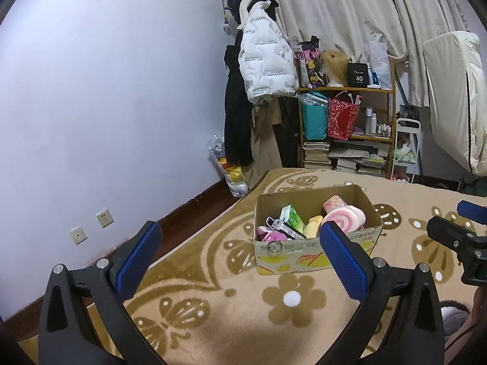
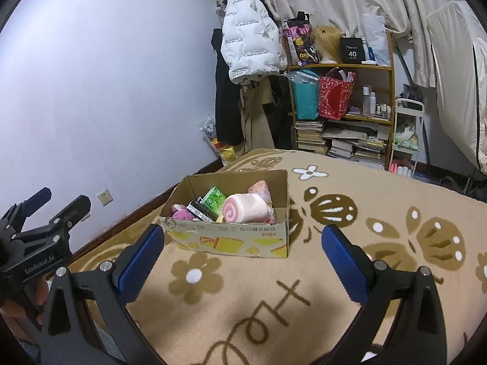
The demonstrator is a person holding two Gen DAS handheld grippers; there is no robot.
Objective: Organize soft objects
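An open cardboard box [image 1: 316, 255] [image 2: 231, 238] sits on a beige flowered blanket [image 1: 243, 313] [image 2: 380, 213]. Inside lie a pink swirl roll cushion [image 1: 344, 217] [image 2: 246, 208], a green tissue pack [image 1: 292, 216] [image 2: 214, 198], a pink plush [image 1: 271, 233] [image 2: 181, 211] and a yellow soft item [image 1: 313, 225]. My left gripper [image 1: 240, 231] hovers open just short of the box, nothing between its fingers. My right gripper [image 2: 243, 234] is also open and empty, near the box's front wall. Each gripper shows at the edge of the other's view.
A white wall [image 1: 106, 106] with sockets [image 1: 105, 217] runs along the left. Behind the bed stand a coat rack with a white puffer jacket [image 1: 266, 60], a wooden shelf [image 1: 347, 121] of bags and books, curtains, and a white cart [image 2: 406, 140].
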